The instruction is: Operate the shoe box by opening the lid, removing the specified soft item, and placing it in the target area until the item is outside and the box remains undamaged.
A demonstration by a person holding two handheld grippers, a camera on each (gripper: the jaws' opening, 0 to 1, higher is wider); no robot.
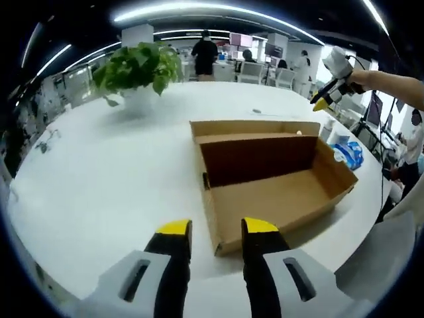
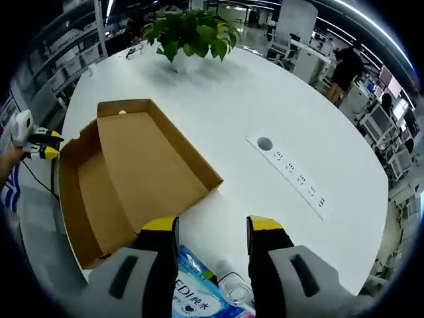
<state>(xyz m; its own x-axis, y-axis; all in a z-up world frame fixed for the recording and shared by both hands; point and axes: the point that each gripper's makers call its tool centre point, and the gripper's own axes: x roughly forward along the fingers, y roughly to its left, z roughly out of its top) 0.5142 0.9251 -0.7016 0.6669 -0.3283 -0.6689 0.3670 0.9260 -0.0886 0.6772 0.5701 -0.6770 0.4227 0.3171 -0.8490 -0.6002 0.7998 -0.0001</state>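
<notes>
The brown cardboard shoe box (image 1: 271, 189) lies open on the white round table (image 1: 112, 179), and its inside looks bare. My left gripper (image 1: 217, 228) is open just short of the box's near corner, nothing between its yellow-tipped jaws. My right gripper (image 2: 212, 225) is also open, hovering beyond the other end of the box (image 2: 132, 172). A soft blue-and-white packet (image 2: 195, 295) lies on the table under the right jaws, outside the box; the left gripper view has it as the packet (image 1: 348, 154) to the right of the box. The right gripper (image 1: 329, 95) hangs above that side.
A potted green plant (image 1: 139, 66) stands at the table's far side, also the plant (image 2: 192, 33). A white power strip (image 2: 291, 173) is set into the table. A clear plastic item (image 2: 232, 288) sits beside the packet. People and desks fill the background. The left gripper (image 2: 36, 144) shows at the far left.
</notes>
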